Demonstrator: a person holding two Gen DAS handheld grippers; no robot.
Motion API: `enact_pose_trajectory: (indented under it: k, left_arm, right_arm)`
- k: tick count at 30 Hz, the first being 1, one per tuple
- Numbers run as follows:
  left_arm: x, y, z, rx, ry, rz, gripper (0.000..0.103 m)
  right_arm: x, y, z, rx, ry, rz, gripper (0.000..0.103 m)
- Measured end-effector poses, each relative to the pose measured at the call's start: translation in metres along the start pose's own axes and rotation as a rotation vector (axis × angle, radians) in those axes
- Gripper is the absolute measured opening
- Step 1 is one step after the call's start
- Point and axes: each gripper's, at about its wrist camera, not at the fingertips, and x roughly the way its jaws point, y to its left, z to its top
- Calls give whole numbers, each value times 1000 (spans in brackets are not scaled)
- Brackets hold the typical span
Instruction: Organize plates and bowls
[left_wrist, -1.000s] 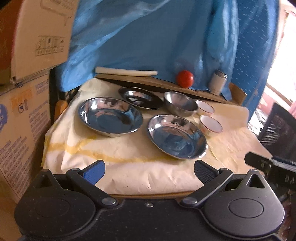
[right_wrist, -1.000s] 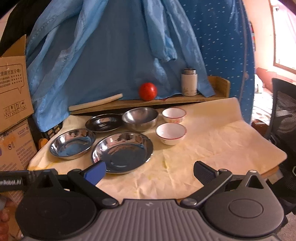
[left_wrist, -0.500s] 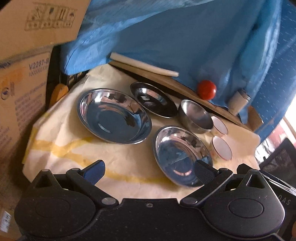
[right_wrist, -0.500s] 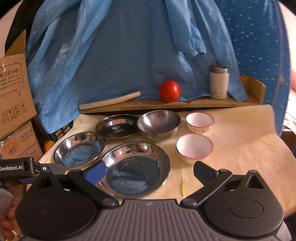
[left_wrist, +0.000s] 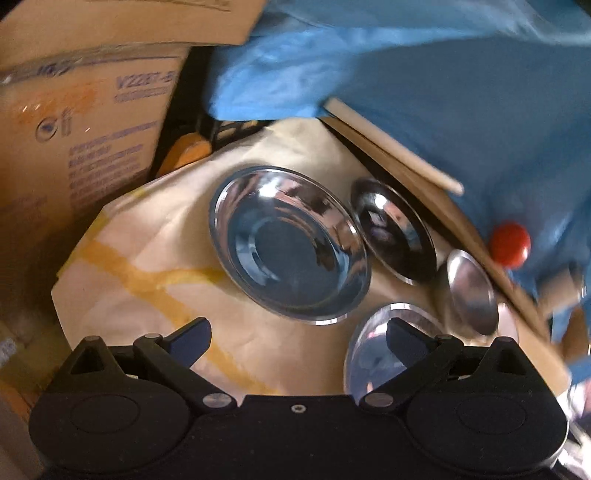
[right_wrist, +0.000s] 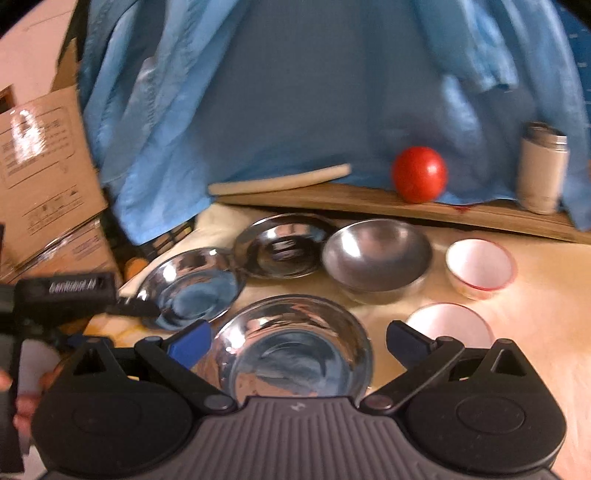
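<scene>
Cloth-covered table, steel plates, bowls

In the right wrist view we find the nearest plate at lower centre. The second plate lies to its left, the shallow dish above it, the metal bowl to the dish's right. Two small bowls sit at right. On the board behind rest a ball and a canister.

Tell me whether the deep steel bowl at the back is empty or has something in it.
Empty. The right wrist view shows the deep steel bowl upright, its bare brushed inside visible down to the bottom.
</scene>
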Motion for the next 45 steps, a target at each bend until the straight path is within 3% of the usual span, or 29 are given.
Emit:
enact_pose_trajectory:
  k: [9, 19, 23, 34, 42, 45]
  left_arm:
    - [7, 15, 14, -195, 19, 102, 102]
    - [32, 34, 33, -376, 90, 74, 100]
    - [43, 43, 40, -441, 116, 45, 94]
    - [58, 47, 46, -463, 126, -3, 73]
    - [62, 51, 47, -492, 135, -28, 45]
    - [63, 52, 46, -502, 134, -27, 39]
  right_arm:
    - [31, 0, 21, -33, 77, 136, 103]
    - [83, 18, 42, -26, 178, 222, 103]
    - [102, 26, 48, -28, 194, 227, 99]
    - [146, 34, 50, 15, 265, 202, 80]
    - [166, 38, 50, 24, 300, 187, 64]
    - [170, 38, 49, 21, 309, 179, 58]
